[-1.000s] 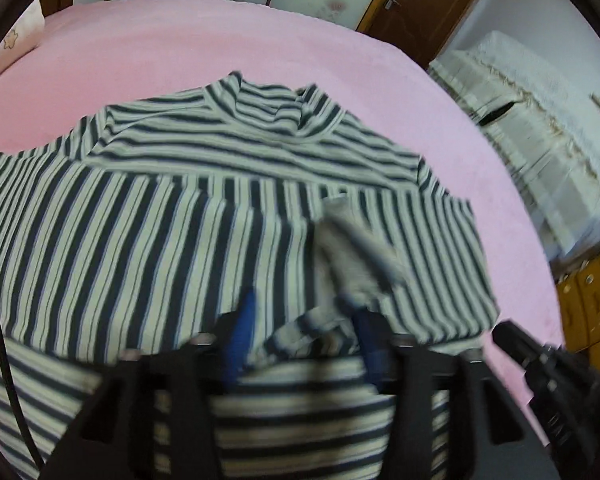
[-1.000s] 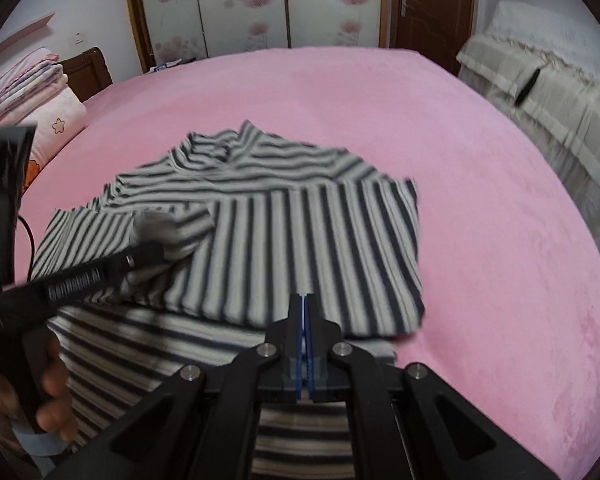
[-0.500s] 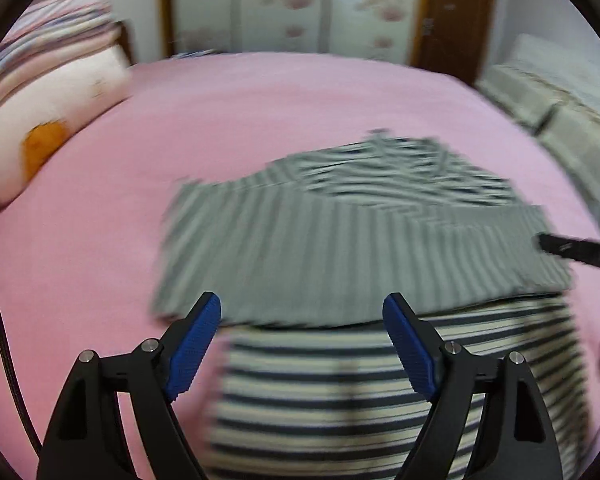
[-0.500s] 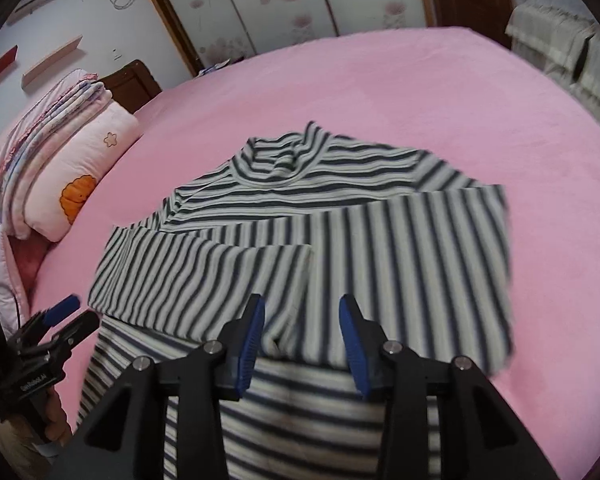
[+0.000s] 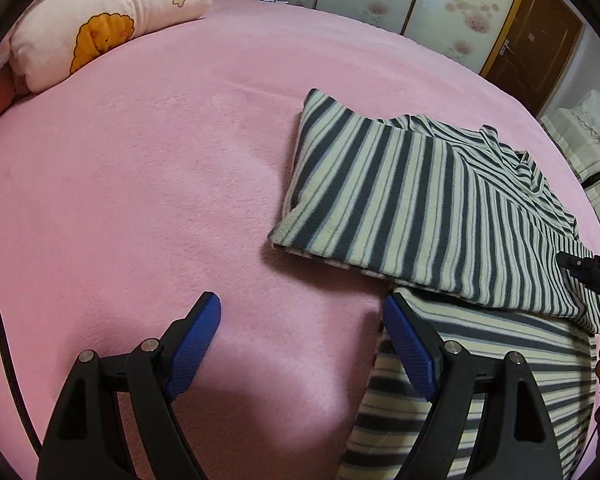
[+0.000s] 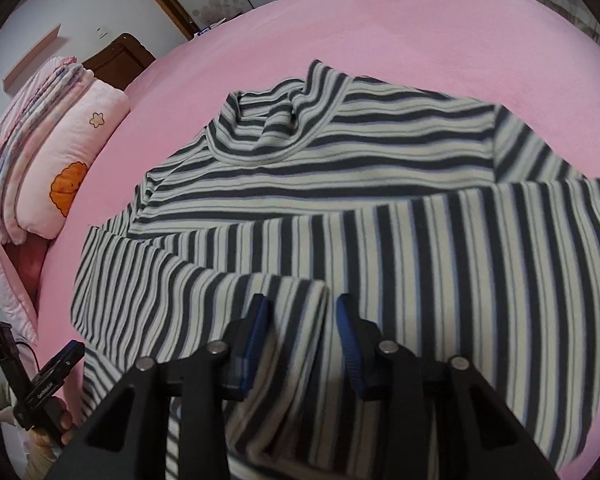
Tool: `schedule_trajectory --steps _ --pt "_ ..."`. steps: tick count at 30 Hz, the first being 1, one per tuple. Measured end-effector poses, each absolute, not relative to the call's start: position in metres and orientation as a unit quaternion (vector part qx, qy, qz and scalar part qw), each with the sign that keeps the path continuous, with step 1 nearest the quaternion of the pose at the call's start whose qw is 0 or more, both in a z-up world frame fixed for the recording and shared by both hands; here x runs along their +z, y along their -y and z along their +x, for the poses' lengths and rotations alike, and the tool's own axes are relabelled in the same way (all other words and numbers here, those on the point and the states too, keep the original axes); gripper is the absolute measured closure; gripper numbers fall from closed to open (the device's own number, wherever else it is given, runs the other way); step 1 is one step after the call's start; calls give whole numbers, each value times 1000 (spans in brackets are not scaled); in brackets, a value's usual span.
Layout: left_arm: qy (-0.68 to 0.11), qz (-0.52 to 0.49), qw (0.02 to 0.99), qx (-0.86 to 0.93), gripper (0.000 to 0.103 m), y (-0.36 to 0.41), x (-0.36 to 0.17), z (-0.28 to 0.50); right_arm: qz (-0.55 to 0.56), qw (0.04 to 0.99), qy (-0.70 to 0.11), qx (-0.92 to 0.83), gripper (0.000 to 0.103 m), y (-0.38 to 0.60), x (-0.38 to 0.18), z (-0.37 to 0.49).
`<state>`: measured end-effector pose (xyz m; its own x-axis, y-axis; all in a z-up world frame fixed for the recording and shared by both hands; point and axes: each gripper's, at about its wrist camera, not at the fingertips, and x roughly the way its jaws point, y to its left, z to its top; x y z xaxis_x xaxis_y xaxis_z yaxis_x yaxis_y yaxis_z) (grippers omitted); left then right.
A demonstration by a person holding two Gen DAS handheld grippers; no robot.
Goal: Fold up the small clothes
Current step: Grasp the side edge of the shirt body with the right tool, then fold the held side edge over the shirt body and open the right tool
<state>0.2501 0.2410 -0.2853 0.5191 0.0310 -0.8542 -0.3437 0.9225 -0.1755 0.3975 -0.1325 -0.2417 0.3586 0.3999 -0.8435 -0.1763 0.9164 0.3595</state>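
On the pink bed (image 5: 148,184) the striped top (image 6: 340,208) lies with sleeves folded across; beside its edge my left tongs (image 5: 300,332) gape empty, my right tongs (image 6: 300,320) parted above its folded sleeve.

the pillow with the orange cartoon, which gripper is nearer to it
Left. The left gripper hovers open over bare pink bedding on the pillow side; the right gripper sits open over the striped shirt, farther away.

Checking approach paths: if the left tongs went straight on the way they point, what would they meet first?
Probably the bare pink fleece bedspread; the open left tongs aim left of the folded striped top, though depth is unclear.
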Motion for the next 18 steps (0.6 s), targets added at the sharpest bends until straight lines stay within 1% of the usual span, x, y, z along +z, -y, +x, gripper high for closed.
schedule_trajectory --steps 1,5,7,13,18 --pt "-478 -163 857 108 21 -242 -286 250 105 817 -537 182 96 131 -241 398" --pt "-476 -161 858 107 21 -239 -281 253 60 842 -503 183 97 120 -219 386" --pt "-474 -162 859 110 21 -239 -280 256 41 861 -472 185 97 114 -194 375" --pt "-473 -151 860 117 21 -231 -280 264 30 908 -383 168 97 121 -115 349" --pt "-474 -145 861 118 21 -223 -280 272 23 928 -342 148 97 136 -78 347"
